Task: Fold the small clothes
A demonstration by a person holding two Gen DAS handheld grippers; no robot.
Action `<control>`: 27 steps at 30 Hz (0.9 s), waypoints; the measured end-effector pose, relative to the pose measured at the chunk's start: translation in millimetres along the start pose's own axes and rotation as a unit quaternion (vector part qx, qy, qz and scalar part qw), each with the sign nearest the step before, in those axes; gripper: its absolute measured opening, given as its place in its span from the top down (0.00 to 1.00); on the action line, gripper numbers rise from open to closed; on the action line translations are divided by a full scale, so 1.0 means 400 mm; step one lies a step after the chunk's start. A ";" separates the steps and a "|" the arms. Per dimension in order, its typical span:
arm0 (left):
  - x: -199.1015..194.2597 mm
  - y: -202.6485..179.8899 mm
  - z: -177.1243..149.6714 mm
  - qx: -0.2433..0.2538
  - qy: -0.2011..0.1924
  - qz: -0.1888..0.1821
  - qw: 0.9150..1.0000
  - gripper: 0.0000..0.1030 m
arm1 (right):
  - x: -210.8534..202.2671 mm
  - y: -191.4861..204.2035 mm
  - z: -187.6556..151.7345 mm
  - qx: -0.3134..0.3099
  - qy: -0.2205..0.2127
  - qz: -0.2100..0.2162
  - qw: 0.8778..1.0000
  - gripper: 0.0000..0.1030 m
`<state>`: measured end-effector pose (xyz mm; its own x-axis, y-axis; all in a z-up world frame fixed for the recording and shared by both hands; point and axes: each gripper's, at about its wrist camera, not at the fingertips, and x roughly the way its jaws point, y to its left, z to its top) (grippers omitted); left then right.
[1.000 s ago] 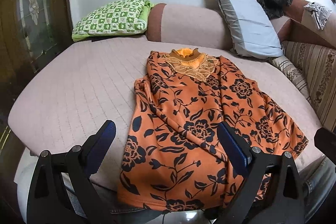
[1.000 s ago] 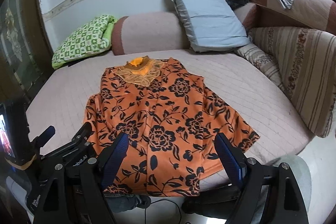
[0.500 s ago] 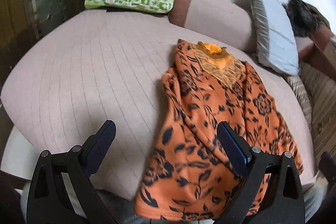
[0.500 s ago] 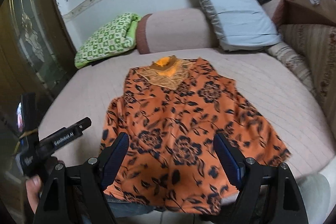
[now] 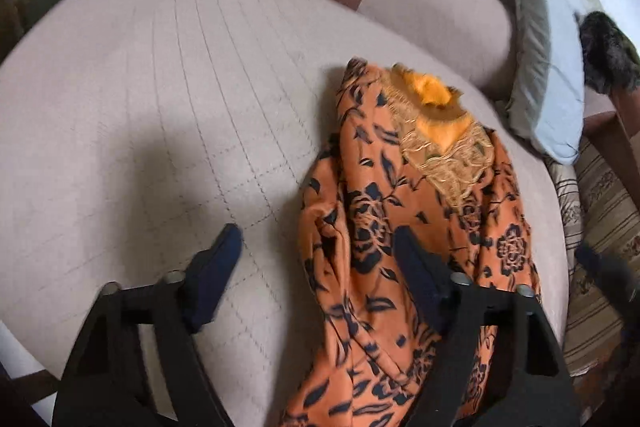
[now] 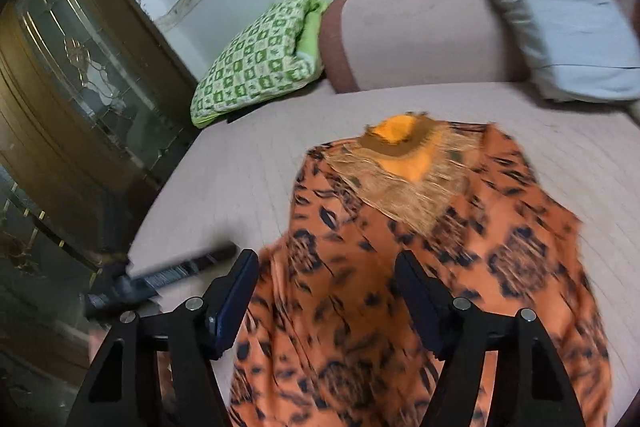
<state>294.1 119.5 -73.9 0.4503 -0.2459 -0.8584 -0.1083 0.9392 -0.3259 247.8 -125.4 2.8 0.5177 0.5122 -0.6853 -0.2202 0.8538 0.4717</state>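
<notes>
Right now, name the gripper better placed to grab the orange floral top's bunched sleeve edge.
Left. The left gripper is open over the orange floral top at its bunched edge; the right gripper is over the body.

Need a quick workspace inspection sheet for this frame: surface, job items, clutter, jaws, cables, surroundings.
Surface: pinkish quilted bed cover, mostly bare to the garment's left.
Job's things: orange floral garment lying on the bed, collar toward the far side, near hem draped over the near edge; its left side is bunched in a ridge.
Clutter: green checked cushion, grey pillow, pink bolster, dark furry item along the far side.
Grippers: left gripper jaws open, empty, over the garment's left edge; right gripper jaws open, empty, over the garment.
Cables: nothing seen.
Surroundings: glass-fronted wooden cabinet, white wall, striped cushions.
</notes>
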 end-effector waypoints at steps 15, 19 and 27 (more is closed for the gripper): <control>0.161 0.072 0.006 -0.063 0.082 -0.038 0.994 0.83 | 0.588 -0.005 0.254 0.029 0.161 0.038 0.986 0.43; 0.113 0.115 0.013 -0.102 0.056 -0.080 0.990 0.87 | 0.667 0.021 0.249 0.011 0.191 0.037 0.981 0.92; 0.049 0.234 0.015 -0.190 -0.006 -0.099 0.977 1.00 | 0.567 0.065 0.355 0.018 0.093 0.101 0.990 0.97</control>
<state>298.0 204.1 -118.7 0.5056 -0.4093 -0.7594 -0.3381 0.7159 -0.6109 476.9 -0.2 -61.6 0.3036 0.6830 -0.6643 -0.2715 0.7303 0.6268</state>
